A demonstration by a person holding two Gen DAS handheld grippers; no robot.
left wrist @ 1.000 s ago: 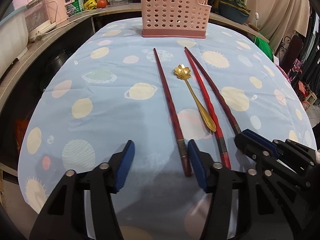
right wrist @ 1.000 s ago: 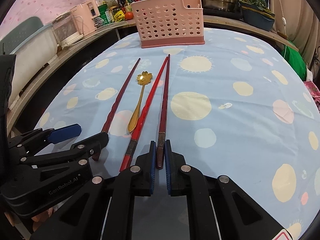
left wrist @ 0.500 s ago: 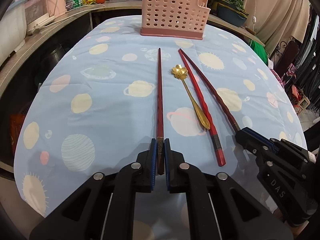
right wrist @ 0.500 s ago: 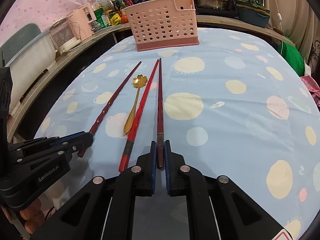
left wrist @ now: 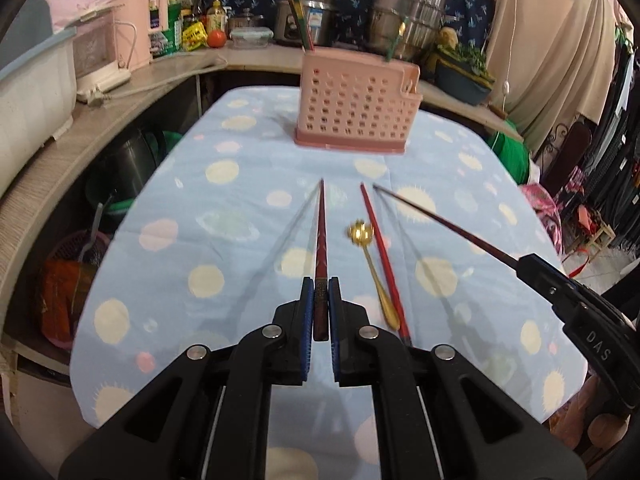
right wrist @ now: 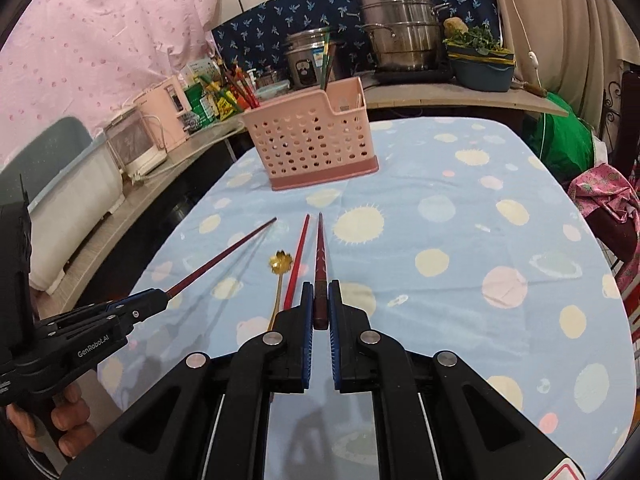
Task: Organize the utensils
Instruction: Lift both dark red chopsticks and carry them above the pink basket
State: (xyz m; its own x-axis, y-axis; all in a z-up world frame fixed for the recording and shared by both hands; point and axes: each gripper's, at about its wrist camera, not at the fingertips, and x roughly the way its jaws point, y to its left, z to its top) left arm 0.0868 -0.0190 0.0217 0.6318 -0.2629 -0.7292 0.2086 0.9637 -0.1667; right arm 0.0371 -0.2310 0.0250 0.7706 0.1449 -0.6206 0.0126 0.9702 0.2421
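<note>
My left gripper (left wrist: 320,312) is shut on a dark red chopstick (left wrist: 321,240) and holds it above the table, tip toward the pink perforated utensil basket (left wrist: 354,110). My right gripper (right wrist: 320,312) is shut on another dark red chopstick (right wrist: 320,252), also lifted and pointing at the basket (right wrist: 312,148). Each gripper shows in the other's view: the right one (left wrist: 536,270), the left one (right wrist: 148,304). A brighter red chopstick (left wrist: 384,256) and a gold flower-headed spoon (left wrist: 370,264) lie on the cloth between them.
The table has a blue planet-print cloth (left wrist: 224,216). Behind the basket a counter (left wrist: 248,60) carries steel pots, bottles and a pink appliance. A bin and baskets stand on the floor at the left (left wrist: 80,248). Clothes hang at the right.
The left gripper closed on the left chopstick. Both grippers have lifted their chopsticks off the cloth and the views now tilt up toward the basket.
</note>
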